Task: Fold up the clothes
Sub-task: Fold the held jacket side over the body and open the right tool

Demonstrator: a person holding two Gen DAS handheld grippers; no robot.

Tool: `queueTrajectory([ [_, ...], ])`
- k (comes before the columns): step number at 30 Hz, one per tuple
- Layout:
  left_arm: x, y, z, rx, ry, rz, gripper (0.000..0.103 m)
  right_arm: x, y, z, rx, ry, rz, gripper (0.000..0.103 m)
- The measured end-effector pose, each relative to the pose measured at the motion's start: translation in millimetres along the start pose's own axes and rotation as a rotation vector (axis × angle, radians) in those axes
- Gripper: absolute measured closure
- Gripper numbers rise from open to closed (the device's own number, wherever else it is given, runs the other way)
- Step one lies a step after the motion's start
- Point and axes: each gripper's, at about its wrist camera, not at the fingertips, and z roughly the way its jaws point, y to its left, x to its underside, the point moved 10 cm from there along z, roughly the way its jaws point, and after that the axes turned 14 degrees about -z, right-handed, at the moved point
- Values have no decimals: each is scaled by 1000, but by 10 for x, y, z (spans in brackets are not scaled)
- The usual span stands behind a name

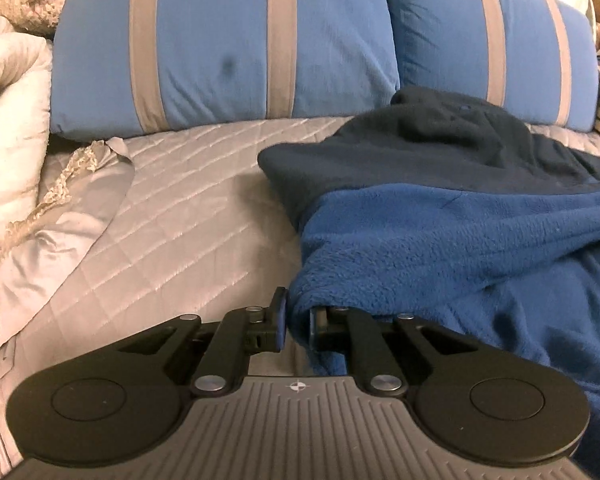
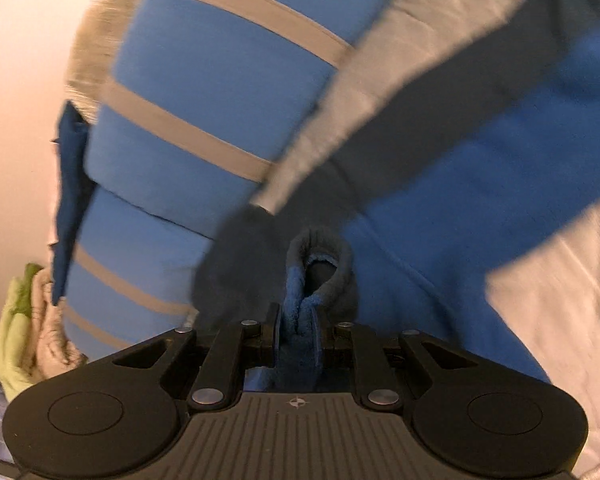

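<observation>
A grey quilted bedspread covers the bed and fills the near and middle ground of the left wrist view. At its far edge two blue pillows with grey stripes stand side by side. A pale crumpled blanket is bunched at the far left, and a grey satin pillowcase lies beside it on the bedspread.

The blue fleece garment, bright blue with dark navy parts at its far end, lies spread on the right half of the bedspread, reaching up to the right-hand pillow. Its near left edge hangs into the left gripper, whose jaws are closed on that edge.

The right wrist view is blurred and tilted. There the same garment runs across the right side, and the right gripper is clamped on a bunched fold of it, with a navy cuff looped just beyond the fingertips. A green cloth lies at the far left.
</observation>
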Motion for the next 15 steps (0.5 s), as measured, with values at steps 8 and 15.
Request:
queueTrajectory([
  [8,7,5,39,-13,17,-1,89,515,-359,-96,53,103,15,86],
  [15,-15,109,-66,-40,-7,-50,52,696,-468,-140,153,198,-107,71],
])
